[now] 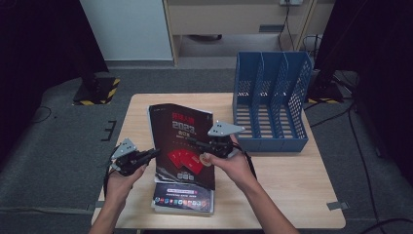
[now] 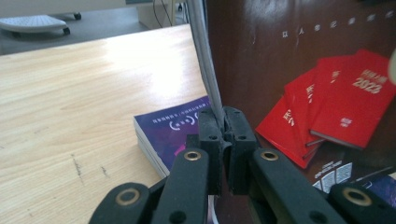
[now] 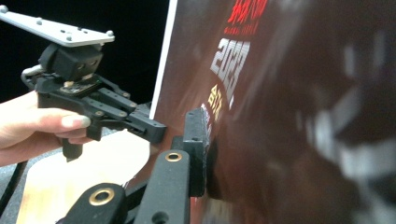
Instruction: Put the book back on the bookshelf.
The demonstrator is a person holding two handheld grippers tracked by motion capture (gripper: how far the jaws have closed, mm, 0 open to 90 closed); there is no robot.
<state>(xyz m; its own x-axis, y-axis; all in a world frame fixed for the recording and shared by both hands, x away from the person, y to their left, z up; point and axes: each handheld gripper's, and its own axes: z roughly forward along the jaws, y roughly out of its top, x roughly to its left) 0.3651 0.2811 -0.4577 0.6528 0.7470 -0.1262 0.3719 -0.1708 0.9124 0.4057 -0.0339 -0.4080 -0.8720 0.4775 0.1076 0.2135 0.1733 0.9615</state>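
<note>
Dark magazine (image 1: 181, 141) held tilted up above the tabletop (image 1: 292, 180), over a purple book (image 1: 183, 199) lying flat. Left claw (image 1: 155, 153) clenched on the magazine's left edge; right claw (image 1: 195, 142) grips its right side, one jaw on the cover. Blue file rack (image 1: 271, 102) stands apart at the far right.

- The left claw (image 1: 155, 154) sat at about 8 o'clock in the high view, pointing toward 3 o'clock, its jaws pinched tight together on a thin edge.
- The left hand (image 1: 122, 176) gripped its body from below, forearm entering from 6 o'clock.
- The right claw (image 1: 192, 141) lay near centre, pointing toward 9 o'clock, one pad pressed flat against a cover.
- The right hand (image 1: 234, 163) held it, forearm running down toward 5 o'clock.
</note>
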